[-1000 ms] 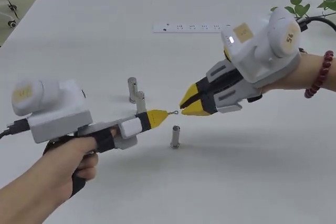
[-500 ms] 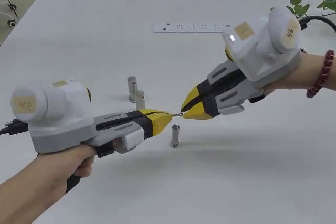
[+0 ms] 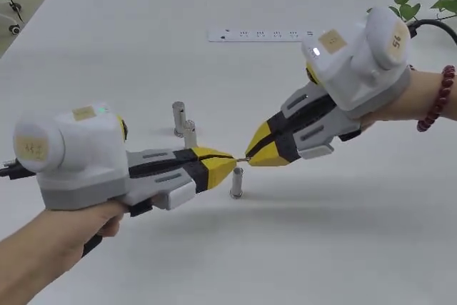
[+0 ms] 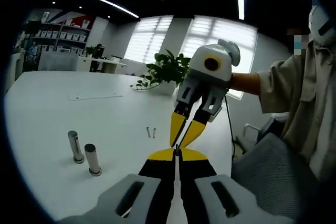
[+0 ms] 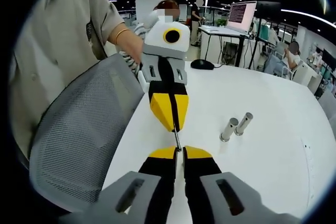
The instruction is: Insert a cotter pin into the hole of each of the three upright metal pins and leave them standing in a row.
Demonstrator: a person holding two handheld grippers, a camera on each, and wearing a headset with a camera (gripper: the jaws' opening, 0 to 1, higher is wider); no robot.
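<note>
Head view, left gripper: closed on the cotter pin.
Head view, right gripper: closed on its other end.
Head view, metal pins: three upright on the table, one just below the tips.
Left gripper view: jaws pinch the cotter pin; two metal pins at left.
Right gripper view: jaws closed on the cotter pin; two metal pins at right.

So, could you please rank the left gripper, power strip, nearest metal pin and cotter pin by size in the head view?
1. left gripper, closest to the camera
2. power strip
3. nearest metal pin
4. cotter pin, barely visible
</note>
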